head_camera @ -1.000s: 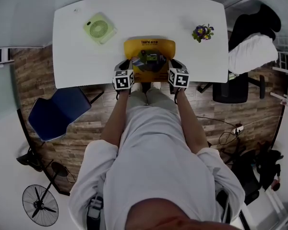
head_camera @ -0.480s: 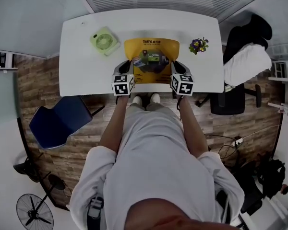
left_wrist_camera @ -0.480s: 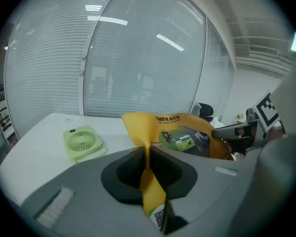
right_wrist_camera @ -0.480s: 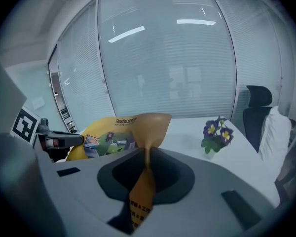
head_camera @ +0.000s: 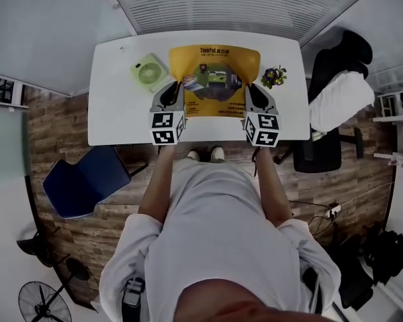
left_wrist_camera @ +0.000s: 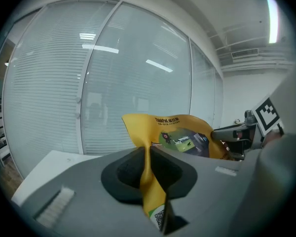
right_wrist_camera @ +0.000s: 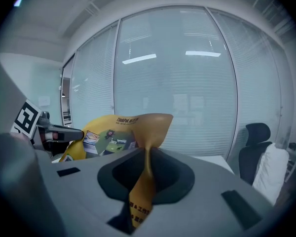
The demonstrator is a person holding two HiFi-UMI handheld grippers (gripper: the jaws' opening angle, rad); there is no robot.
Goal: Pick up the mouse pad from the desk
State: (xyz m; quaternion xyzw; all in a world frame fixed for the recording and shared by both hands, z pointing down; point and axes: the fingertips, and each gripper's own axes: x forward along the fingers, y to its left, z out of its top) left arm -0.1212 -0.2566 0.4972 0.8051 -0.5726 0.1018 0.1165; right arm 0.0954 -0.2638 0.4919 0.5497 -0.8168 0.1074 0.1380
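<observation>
The yellow mouse pad [head_camera: 215, 79], printed with a colourful picture, hangs in the air above the white desk [head_camera: 114, 113], stretched between both grippers. My left gripper [head_camera: 178, 99] is shut on the pad's near-left corner, and the thin yellow sheet [left_wrist_camera: 149, 174] runs pinched between its jaws. My right gripper [head_camera: 250, 100] is shut on the near-right corner, where the pad [right_wrist_camera: 145, 179] folds into the jaws. From the left gripper view the other gripper [left_wrist_camera: 239, 132] shows at the pad's far side.
A small green desk fan [head_camera: 149, 72] lies on the desk left of the pad. A little pot of purple and yellow flowers [head_camera: 274, 76] stands to the right. A black office chair [head_camera: 339, 92] with white cloth is at the desk's right; a blue chair [head_camera: 84, 180] stands at the left.
Both grippers have risen together with the mouse pad, which has left the desk and now hangs lifted between them. The grip on both corners is unchanged.
</observation>
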